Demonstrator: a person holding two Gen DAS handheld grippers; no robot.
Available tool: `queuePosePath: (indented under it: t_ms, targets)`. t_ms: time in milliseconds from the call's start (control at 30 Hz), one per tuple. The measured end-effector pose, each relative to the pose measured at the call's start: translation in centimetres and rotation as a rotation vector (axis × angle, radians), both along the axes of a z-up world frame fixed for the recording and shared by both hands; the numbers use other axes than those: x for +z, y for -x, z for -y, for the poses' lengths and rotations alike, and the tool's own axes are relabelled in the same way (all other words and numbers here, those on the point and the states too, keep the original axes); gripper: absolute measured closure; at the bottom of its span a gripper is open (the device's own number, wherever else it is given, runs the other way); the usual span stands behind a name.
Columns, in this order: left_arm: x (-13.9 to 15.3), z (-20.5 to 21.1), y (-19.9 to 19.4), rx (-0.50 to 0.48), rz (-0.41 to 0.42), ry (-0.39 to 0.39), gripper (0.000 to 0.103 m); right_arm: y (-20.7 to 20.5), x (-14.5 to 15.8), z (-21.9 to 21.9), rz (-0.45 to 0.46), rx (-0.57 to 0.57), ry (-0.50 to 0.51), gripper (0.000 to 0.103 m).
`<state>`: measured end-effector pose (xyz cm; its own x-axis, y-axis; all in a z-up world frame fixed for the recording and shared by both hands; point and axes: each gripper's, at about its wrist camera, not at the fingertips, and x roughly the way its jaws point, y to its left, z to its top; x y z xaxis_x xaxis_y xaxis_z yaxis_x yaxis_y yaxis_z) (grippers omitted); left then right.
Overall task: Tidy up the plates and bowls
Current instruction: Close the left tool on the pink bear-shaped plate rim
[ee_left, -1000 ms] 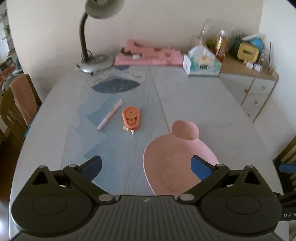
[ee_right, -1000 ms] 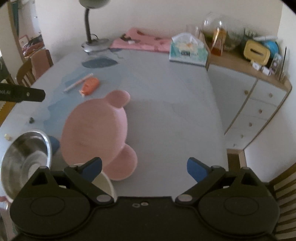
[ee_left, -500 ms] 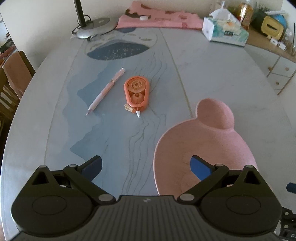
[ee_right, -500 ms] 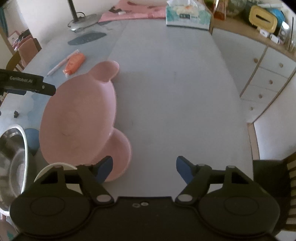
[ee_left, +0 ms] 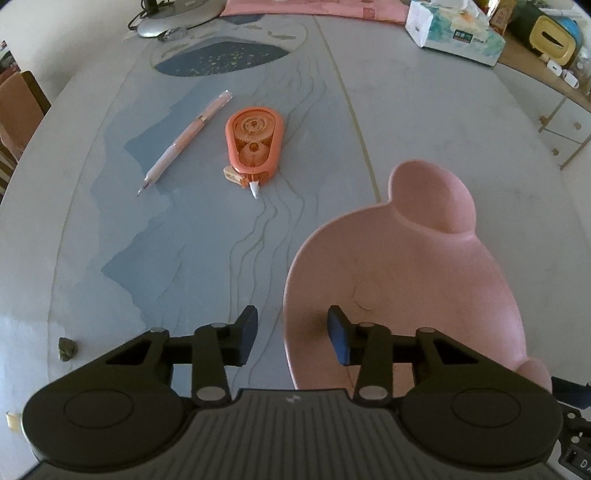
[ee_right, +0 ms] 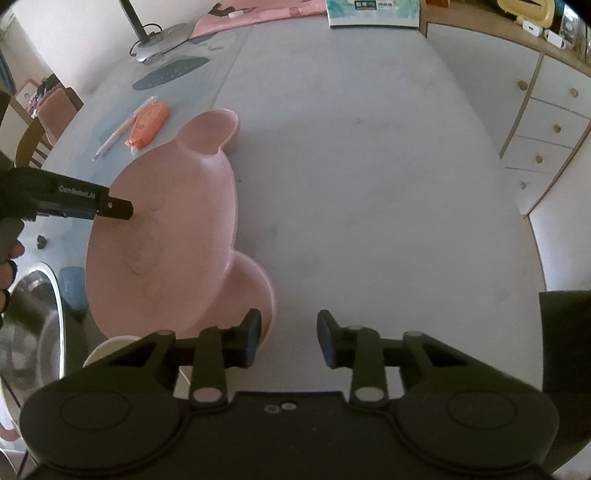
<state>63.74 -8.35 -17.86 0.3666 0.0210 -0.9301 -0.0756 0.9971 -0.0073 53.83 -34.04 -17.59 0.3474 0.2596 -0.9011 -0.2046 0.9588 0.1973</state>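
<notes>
A pink bear-shaped plate [ee_left: 406,280] with two round ears lies on the table. My left gripper [ee_left: 291,334] straddles its left rim, one finger outside and one inside the plate. Its jaws are closing and a gap remains on both sides of the rim. My right gripper [ee_right: 290,334] hangs at the plate's [ee_right: 166,229] near ear, the ear's edge just inside its left finger. These jaws are closing too and the pads are clear of the ear. A steel bowl [ee_right: 33,325] and a white bowl's rim [ee_right: 105,350] sit at the plate's near left.
A pink pen [ee_left: 184,142] and an orange correction-tape roller [ee_left: 255,146] lie left of the plate. A lamp base [ee_left: 177,18], pink cloth and tissue box [ee_left: 454,33] stand at the table's far end. White drawers [ee_right: 546,122] flank the right. A small dark lump [ee_left: 67,348] lies near left.
Both grippers have sunk toward the plate and tilted further down. Both pairs of jaws have narrowed from wide open. The left one now brackets the plate's rim.
</notes>
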Motion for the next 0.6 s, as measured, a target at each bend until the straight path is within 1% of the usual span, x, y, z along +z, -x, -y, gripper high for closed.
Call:
queuePosePath:
  t_ms: [67, 100, 133, 233, 300, 367, 600]
  targets:
    - [0.1, 0.1, 0.0, -0.001, 0.002, 0.011, 0.074, 0.0, 0.0, -0.2, -0.002, -0.001, -0.005, 0.078]
    - [0.1, 0.3, 0.0, -0.001, 0.002, 0.009, 0.075, -0.1, 0.0, -0.3, -0.002, 0.000, -0.005, 0.080]
    - [0.2, 0.3, 0.0, -0.001, 0.004, 0.007, 0.081, -0.1, 0.0, -0.4, 0.000, -0.001, -0.007, 0.083]
    - [0.4, 0.5, 0.0, 0.004, 0.010, 0.005, 0.085, -0.1, 0.2, -0.7, 0.004, 0.001, -0.008, 0.095]
    - [0.5, 0.6, 0.0, 0.008, 0.012, 0.006, 0.086, -0.1, 0.2, -1.0, 0.015, -0.001, 0.016, 0.095]
    - [0.6, 0.6, 0.0, 0.014, 0.015, 0.009, 0.088, -0.1, 0.2, -1.1, 0.017, -0.003, 0.019, 0.095]
    - [1.7, 0.9, -0.2, 0.015, 0.049, 0.005, 0.089, -0.5, 1.0, -1.1, 0.053, -0.007, 0.031, 0.095]
